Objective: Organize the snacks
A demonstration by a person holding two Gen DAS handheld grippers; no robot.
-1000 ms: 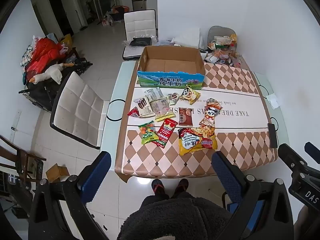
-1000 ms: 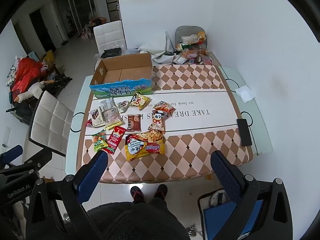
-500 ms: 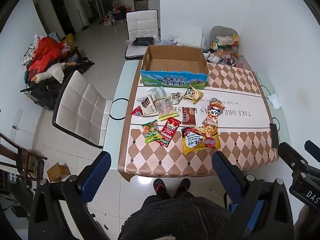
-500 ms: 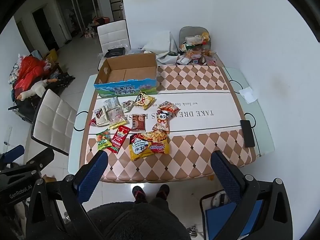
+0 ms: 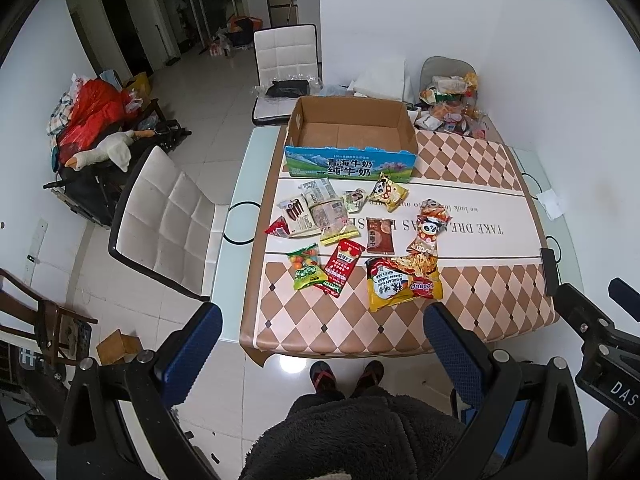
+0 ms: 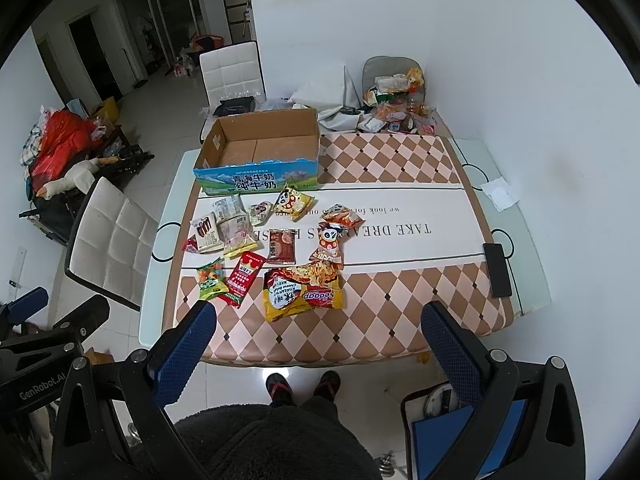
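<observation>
Since a second ago both views have closed in a little on the tabletop [image 5: 460, 320]: the snacks and the cardboard box [image 5: 352, 140] sit lower and larger in each view, and more of the far room shows above them. Nothing on the tabletop has shifted place among itself.

The left tool [image 5: 320, 340] is held high and back from the near edge of the tabletop, pointing down and forward, its two blue-padded fingers spread wide with nothing between them. The right tool [image 6: 316, 336] hangs in the same manner just beside it, also spread wide and holding nothing; its body shows at the right edge of the left view. Below both are the person's dark fleece top and sandalled feet on the floor.

Ahead of the tools the snacks lie loose in a cluster. Nearest, just beyond the right tool's fingers, is a yellow noodle packet [image 6: 302, 296]. Left of it lie a red sachet [image 6: 242, 278] and a green candy bag [image 6: 210, 280]. Farther on are a brown packet [image 6: 282, 244], a panda packet [image 6: 330, 240], a yellow cartoon packet [image 6: 294, 202] and several pale wrappers [image 6: 222, 226]. Beyond them stands the box, open-topped. A black phone [image 6: 498, 264] lies off to the right.
</observation>
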